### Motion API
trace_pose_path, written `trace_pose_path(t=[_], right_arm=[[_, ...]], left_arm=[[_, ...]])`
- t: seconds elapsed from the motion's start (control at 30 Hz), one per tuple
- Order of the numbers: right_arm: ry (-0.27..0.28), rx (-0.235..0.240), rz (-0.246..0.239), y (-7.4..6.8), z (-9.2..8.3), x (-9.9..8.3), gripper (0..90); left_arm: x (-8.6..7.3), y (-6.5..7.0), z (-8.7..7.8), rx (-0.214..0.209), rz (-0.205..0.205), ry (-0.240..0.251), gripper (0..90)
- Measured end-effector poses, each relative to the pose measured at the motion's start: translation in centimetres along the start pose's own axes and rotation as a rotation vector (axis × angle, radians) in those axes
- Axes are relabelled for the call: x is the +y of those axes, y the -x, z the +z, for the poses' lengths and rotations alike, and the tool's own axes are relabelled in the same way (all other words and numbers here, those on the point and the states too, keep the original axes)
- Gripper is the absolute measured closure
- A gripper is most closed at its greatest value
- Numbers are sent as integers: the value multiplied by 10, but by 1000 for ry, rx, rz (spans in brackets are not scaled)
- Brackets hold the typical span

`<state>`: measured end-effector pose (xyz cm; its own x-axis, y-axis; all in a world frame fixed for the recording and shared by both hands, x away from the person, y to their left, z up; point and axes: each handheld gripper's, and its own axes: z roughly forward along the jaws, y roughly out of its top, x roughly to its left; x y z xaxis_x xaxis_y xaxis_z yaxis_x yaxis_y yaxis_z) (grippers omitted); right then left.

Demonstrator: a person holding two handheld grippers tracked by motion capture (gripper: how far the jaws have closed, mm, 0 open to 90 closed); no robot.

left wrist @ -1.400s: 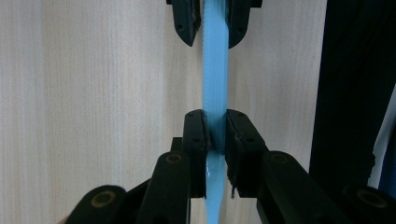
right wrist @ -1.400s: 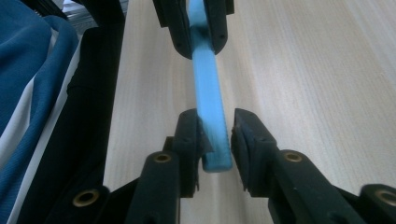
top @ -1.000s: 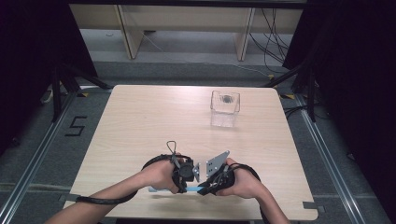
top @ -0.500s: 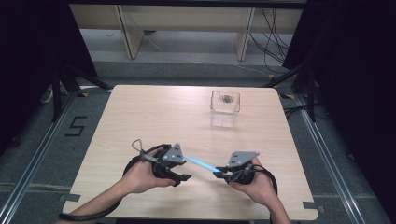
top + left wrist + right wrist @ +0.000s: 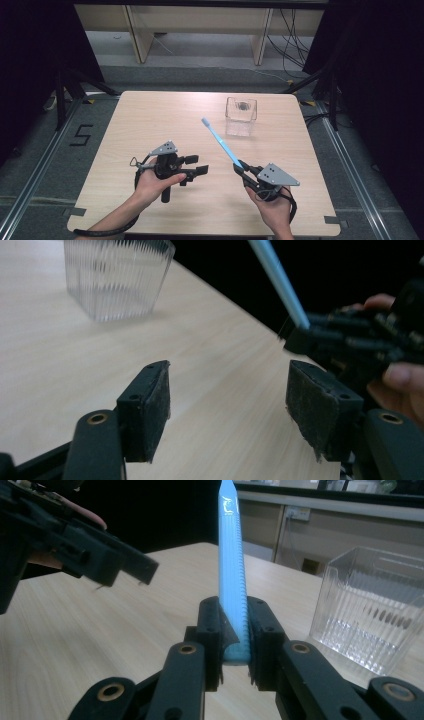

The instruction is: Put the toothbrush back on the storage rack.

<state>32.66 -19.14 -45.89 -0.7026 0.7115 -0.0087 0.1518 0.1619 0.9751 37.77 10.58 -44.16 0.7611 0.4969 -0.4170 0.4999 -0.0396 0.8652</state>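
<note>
Gripping the near end of a light blue toothbrush [image 5: 220, 142], the right gripper [image 5: 243, 170] sits low at the near right of the desk [image 5: 150, 120], held in the person's right hand [image 5: 274, 210]. Its jaws are clamped on the handle: in the right gripper view the two black pads press on either side of the ribbed blue shaft [image 5: 232, 580], which rises straight up between them. In the high view the toothbrush slants up and away from those jaws toward the far side of the desk, clear of the wood, with its far tip pointing toward the space just left of the clear container [image 5: 241, 116].

Level with it on the near left, the left gripper [image 5: 200, 171] rests in the person's left hand [image 5: 155, 182], well apart from the right one, its grey three-cornered plate on top and its jaws pointing across toward the right gripper. Those jaws have just been opening and now stand wide apart with nothing between them; the left gripper view shows bare wood in the gap between the pads [image 5: 155, 405], while the toothbrush [image 5: 277, 282] and the right gripper [image 5: 350, 340] lie farther off, beyond the right-hand jaw.

Farther back, the clear ribbed container stands upright on the far right part of the desk, apart from both grippers and not touched by the toothbrush. Something small and dark shows at its bottom, too small to tell. Beyond the desk's far edge lie the grey floor [image 5: 200, 55] and some cables [image 5: 292, 45].
</note>
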Motion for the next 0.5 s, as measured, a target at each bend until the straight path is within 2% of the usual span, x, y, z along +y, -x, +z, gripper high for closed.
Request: trace_pose_path(t=[0.03, 0.07, 0.1, 0.13, 0.17, 0.2, 0.23, 0.27, 0.3, 0.33, 0.37, 0.4, 0.5], right_arm=[[34, -23, -31, 0, 2, 2, 789], [30, -17, 7, -4, 2, 3, 789], [48, -26, -7, -4, 3, 4, 789], [42, -17, 9, -5, 2, 5, 789], [42, -17, 9, -5, 2, 5, 789], [63, -27, -13, -6, 3, 6, 789], [63, -27, -13, -6, 3, 6, 789], [98, -37, -44, -5, 5, 6, 789], [69, -33, -2, -9, 4, 6, 789], [71, -22, -20, -9, 5, 7, 789], [72, -10, 9, -13, 7, 6, 789], [81, -29, -28, -11, 7, 6, 789], [86, -31, -18, -12, 8, 5, 789]], left_arm=[[3, 1, 1, -6, 2, 14, 347], [10, 3, 3, -18, -7, 47, 352], [10, 3, 3, -18, -7, 47, 355], [16, 4, 6, -29, -13, 69, 359], [16, 4, 6, -29, -13, 69, 361], [21, 5, 10, -39, -14, 79, 366], [21, 5, 10, -39, -14, 79, 370], [23, 5, 12, -44, -17, 83, 370], [26, 5, 15, -52, -19, 90, 374], [28, 6, 17, -60, -28, 96, 380], [30, 7, 19, -69, -30, 101, 393], [33, 9, 22, -79, -40, 111, 400], [35, 9, 25, -89, -41, 108, 422]])
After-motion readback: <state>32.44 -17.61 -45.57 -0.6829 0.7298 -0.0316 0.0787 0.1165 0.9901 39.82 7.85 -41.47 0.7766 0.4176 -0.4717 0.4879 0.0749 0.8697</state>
